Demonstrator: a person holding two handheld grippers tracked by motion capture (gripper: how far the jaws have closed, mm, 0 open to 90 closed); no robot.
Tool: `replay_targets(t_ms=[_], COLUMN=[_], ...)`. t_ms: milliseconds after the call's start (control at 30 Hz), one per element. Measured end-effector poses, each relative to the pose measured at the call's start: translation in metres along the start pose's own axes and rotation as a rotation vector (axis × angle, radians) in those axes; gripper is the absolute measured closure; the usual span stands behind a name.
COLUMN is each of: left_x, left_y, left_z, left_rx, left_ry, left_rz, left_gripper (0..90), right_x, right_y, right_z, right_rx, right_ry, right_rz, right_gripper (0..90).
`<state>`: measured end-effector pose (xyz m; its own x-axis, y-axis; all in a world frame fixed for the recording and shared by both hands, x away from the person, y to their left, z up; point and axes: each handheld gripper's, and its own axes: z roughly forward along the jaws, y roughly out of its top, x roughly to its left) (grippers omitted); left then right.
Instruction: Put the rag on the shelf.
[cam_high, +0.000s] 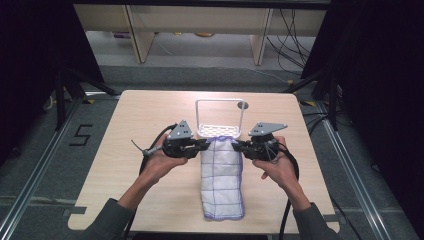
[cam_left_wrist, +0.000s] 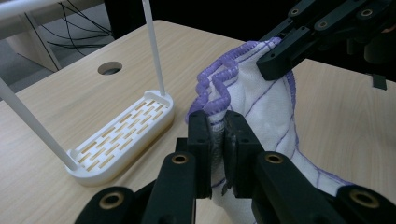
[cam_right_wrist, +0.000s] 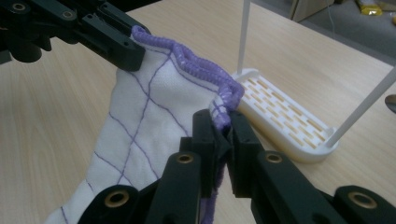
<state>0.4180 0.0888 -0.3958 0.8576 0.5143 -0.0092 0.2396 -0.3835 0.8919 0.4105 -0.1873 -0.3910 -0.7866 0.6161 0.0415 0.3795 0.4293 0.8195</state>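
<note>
While both grippers clamp the white cloth (cam_high: 221, 180) by its purple-edged far corners, left gripper (cam_left_wrist: 218, 140) and right gripper (cam_right_wrist: 222, 140) hold it raised just beside the white rack (cam_high: 220, 131).

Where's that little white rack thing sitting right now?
In the high view, the white rack stands mid-table, just beyond the far end of the cloth that the left gripper and right gripper pinch.

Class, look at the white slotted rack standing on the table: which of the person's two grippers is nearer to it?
Roughly equal, the left perhaps slightly nearer. The left gripper and right gripper each grip a far corner of the cloth, just in front of the rack.
</note>
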Motion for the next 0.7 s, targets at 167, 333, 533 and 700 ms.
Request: replay_targets(t_ms=[167,333,533,700], left_x=[0.004,0.009,0.024,0.04], left_y=[0.022,0.042,0.074,0.096], left_z=[-0.018,-0.028,-0.034,-0.032], left_rx=[-0.027,-0.037,-0.041,-0.048], left_ry=[0.013,0.043,0.098,0.125], left_rz=[0.003,0.035,0.062,0.054], left_gripper=[81.7,81.8,81.9,81.9], right_x=[0.0,0.0,-0.009,-0.023], right_y=[0.024,0.05,0.074,0.094], right_z=[-0.014,-0.024,-0.029,-0.029], right_rx=[-0.035,-0.067,-0.113,-0.131], right_ry=[-0.009,-0.018,-0.05,-0.071], right_rz=[-0.014,-0.037,-0.057,-0.041], right_gripper=[83.9,83.9,83.9,83.9])
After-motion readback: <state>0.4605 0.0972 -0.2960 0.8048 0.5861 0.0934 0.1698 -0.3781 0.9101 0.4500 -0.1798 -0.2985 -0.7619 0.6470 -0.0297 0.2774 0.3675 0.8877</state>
